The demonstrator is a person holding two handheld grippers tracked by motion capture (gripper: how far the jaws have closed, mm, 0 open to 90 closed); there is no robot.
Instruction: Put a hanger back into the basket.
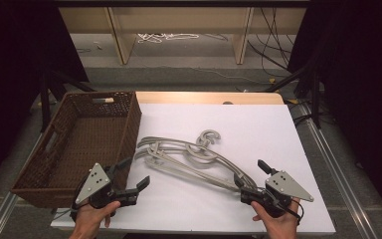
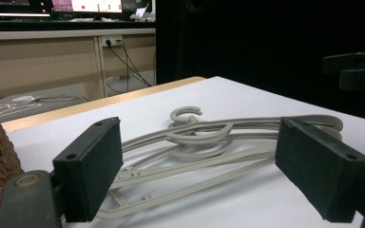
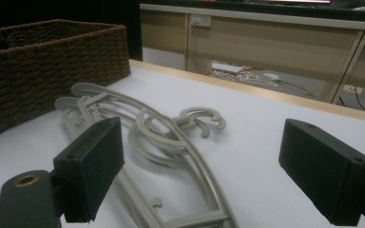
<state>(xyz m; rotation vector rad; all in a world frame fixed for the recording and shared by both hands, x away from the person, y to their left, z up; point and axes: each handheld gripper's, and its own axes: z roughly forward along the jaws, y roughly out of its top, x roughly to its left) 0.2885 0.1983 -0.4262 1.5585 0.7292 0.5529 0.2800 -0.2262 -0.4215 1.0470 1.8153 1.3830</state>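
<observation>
A tangled pile of grey plastic hangers [image 1: 189, 157] lies on the white table [image 1: 258, 124], hooks toward the middle. The same hangers [image 2: 204, 142] lie just ahead of my left gripper [image 2: 199, 171], which is open with nothing between its pads. In the high view the left gripper [image 1: 135, 174] sits at the pile's near left, beside the basket. My right gripper [image 1: 251, 174] is open at the pile's right end, one jaw close to the hanger arms. Its own view has the hangers [image 3: 166, 137] running between and ahead of my right gripper [image 3: 199, 175].
A brown wicker basket [image 1: 82, 144] stands at the table's left edge, open side up; the basket [image 3: 33, 71] is beyond the hangers in the right gripper view. Wooden furniture legs [image 1: 122, 40] and cables [image 1: 169, 36] are on the floor beyond.
</observation>
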